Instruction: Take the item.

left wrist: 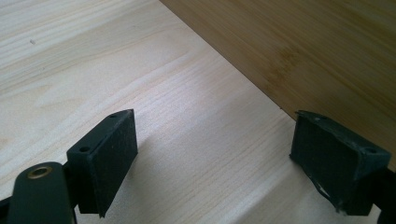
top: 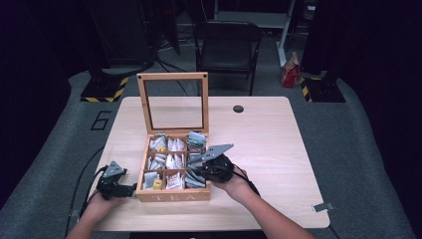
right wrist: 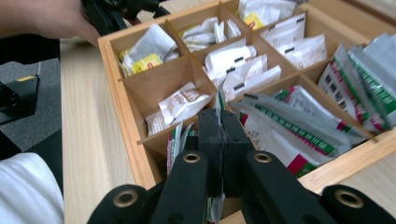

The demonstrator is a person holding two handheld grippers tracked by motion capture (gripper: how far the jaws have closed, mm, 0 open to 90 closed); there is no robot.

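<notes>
Right gripper (right wrist: 219, 133) has its jaws clamped on the top edge of a tea sachet (right wrist: 215, 205) in the near right compartment of the wooden tea box (top: 171, 195); the sachet is judged light, thin, limp and somewhat slick, so a grip on the sealed upper edge suits it best; neighbouring sachets (right wrist: 299, 126) crowd it; left gripper (left wrist: 215, 163) rests on the tabletop (left wrist: 93, 70) beside the box, jaws apart and empty.
</notes>
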